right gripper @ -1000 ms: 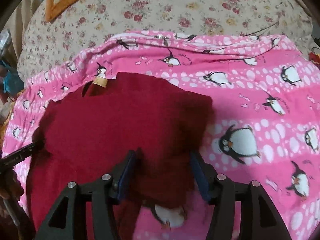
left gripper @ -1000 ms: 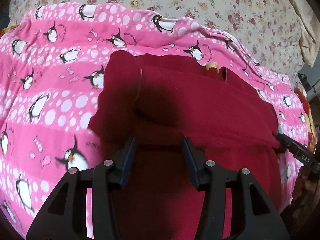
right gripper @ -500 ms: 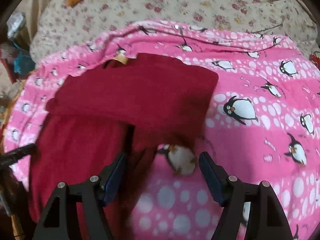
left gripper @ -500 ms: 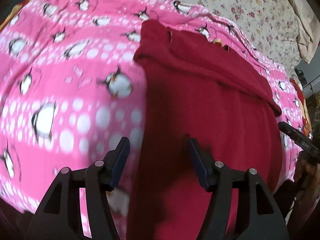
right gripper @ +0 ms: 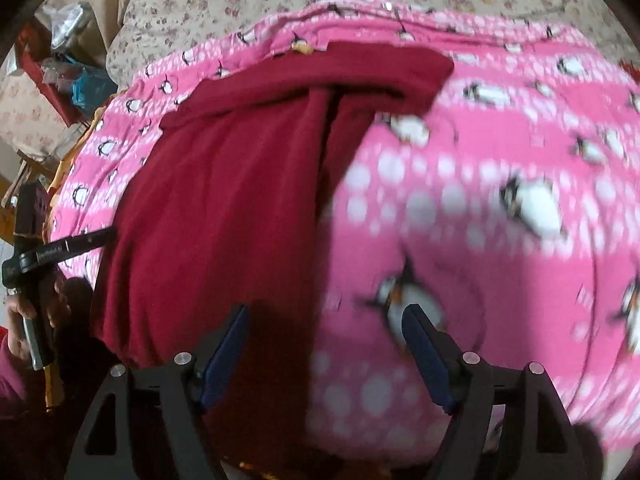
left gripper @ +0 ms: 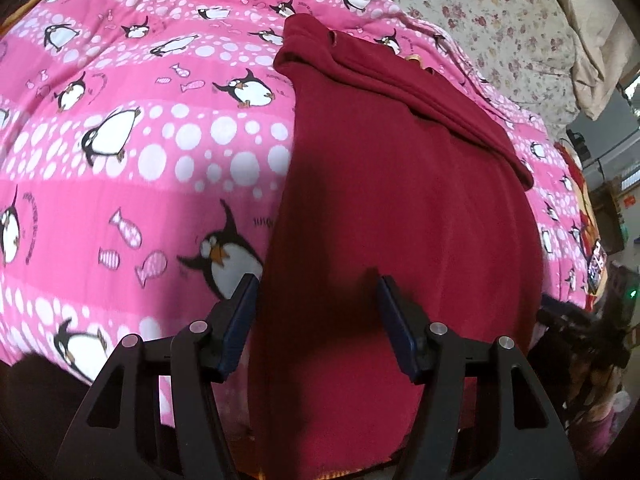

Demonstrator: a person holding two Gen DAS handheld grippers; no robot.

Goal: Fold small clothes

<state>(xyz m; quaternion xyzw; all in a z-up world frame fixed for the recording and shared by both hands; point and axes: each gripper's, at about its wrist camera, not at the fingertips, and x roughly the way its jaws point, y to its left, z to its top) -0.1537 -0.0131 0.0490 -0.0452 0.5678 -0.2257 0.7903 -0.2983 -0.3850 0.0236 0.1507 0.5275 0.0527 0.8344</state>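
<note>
Garment point(left gripper: 400, 208): dark red cloth, matt, soft, fleece-like nap. Blanket point(left gripper: 132, 184) under garment: pink printed cloth, matt, penguin and dot pattern, slightly creased. Sheet point(left gripper: 500, 12) beyond blanket: cream floral cloth, matt. Left gripper point(left gripper: 314, 284): black matt plastic frame, blue pads point(left gripper: 240, 320), smooth; silver metal pins, glossy. Right gripper point(right gripper: 324, 316) over garment's edge: same black plastic, blue pads point(right gripper: 224, 356), metal pins.
</note>
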